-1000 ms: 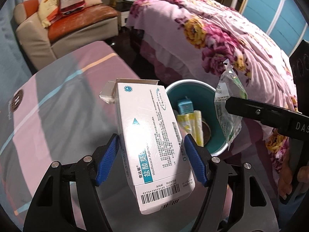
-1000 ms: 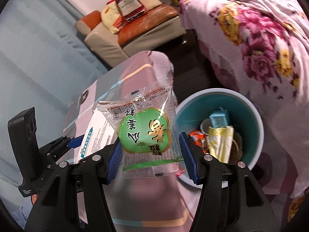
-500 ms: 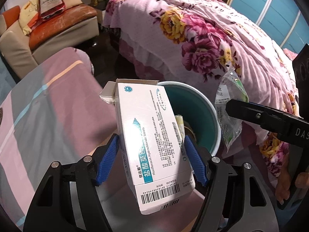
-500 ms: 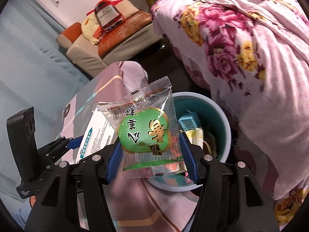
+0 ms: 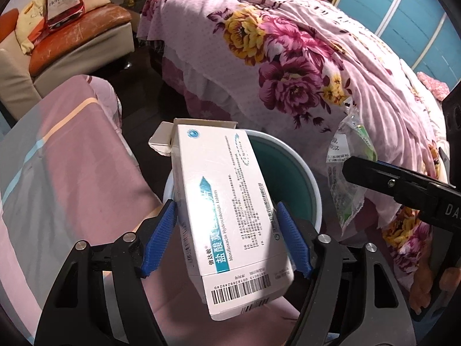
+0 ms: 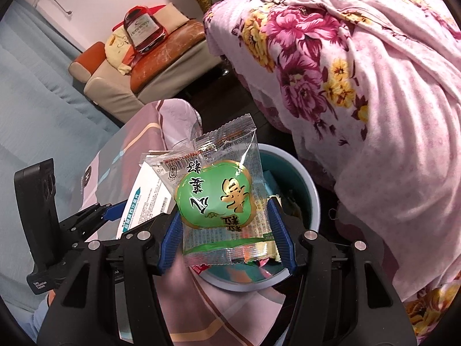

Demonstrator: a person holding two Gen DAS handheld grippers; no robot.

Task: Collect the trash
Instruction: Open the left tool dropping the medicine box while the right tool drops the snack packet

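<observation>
My left gripper has the white medicine box standing between its blue pads, barcode end nearest the camera, opened flap end pointing away. The jaws are opening right now. The left pad sits at the box's side; on the right I can make out a thin gap between pad and carton, though I cannot tell for sure whether the pad has let go. The box tilts slightly, its far end leaning left.

Straight ahead of the left fingers and below the box is the trash bin, white rim, teal inside. The box covers most of its opening from this camera.

My right gripper is clamped at middling width on a clear snack wrapper with a green printed round in the middle. Both blue pads press its side edges, and the wrapper stands upright out of the jaws. The same bin lies just beyond and below these fingertips; bits of coloured litter show inside it under the wrapper's lower edge.

From the left camera the right gripper's black finger reaches in from the right side, wrapper hanging off it beside the bin. From the right camera the left gripper and box show at the left, close by.

A flowered bedspread fills the far right, a striped cloth surface lies to the left of the fingers, and a sofa stands far ahead.
</observation>
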